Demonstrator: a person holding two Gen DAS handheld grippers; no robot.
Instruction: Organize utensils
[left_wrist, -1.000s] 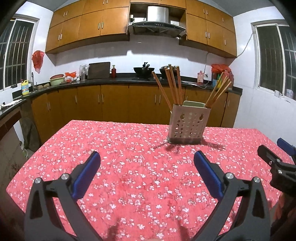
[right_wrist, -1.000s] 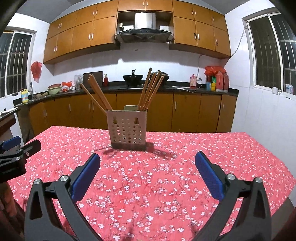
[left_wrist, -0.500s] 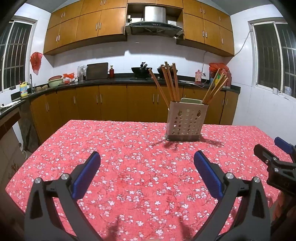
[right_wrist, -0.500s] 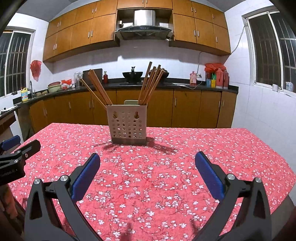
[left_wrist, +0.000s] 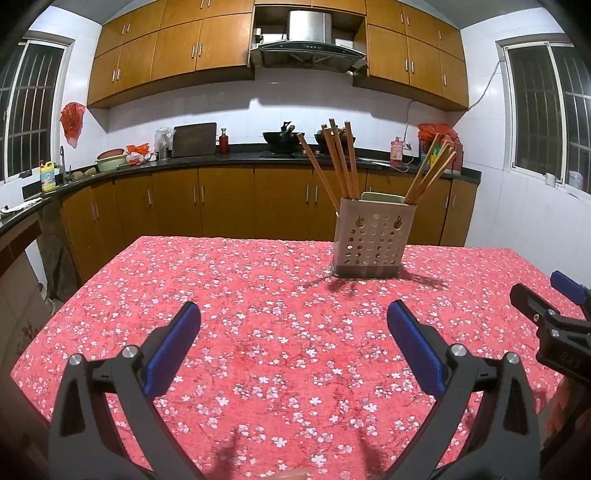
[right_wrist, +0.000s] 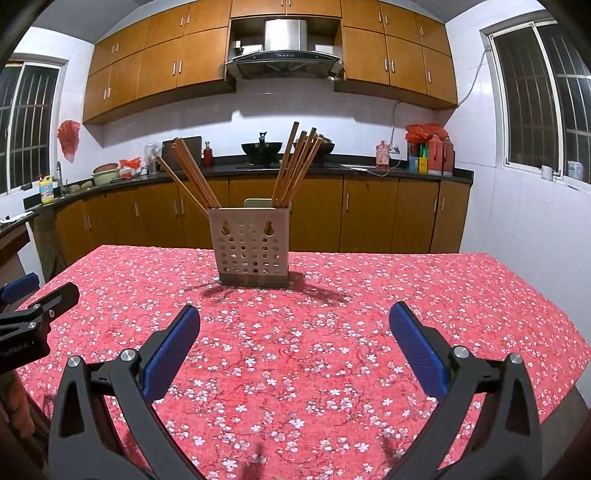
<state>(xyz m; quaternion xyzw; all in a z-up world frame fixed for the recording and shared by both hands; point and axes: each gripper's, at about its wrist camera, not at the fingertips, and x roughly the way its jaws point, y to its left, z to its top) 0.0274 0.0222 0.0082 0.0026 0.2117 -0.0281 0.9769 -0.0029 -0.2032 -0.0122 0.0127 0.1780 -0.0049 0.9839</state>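
Chopsticks (left_wrist: 338, 158) stand in the holder (left_wrist: 371, 240) far across the table (left_wrist: 221, 295), and we hold our left gripper (left_wrist: 293, 325) and right gripper (right_wrist: 295, 328) wide apart, gripping nothing, back from it.

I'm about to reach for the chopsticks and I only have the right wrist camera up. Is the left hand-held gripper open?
Observer: Yes. The left wrist view shows the left hand-held gripper wide open, with nothing between its blue pads.
Operator: Where's the holder from there?
Observer: The utensil holder stands ahead of it on the tablecloth, right of its centre line and well apart.
Operator: Can it see my gripper?
Observer: Only the tip of the right hand-held gripper, at that view's right edge.
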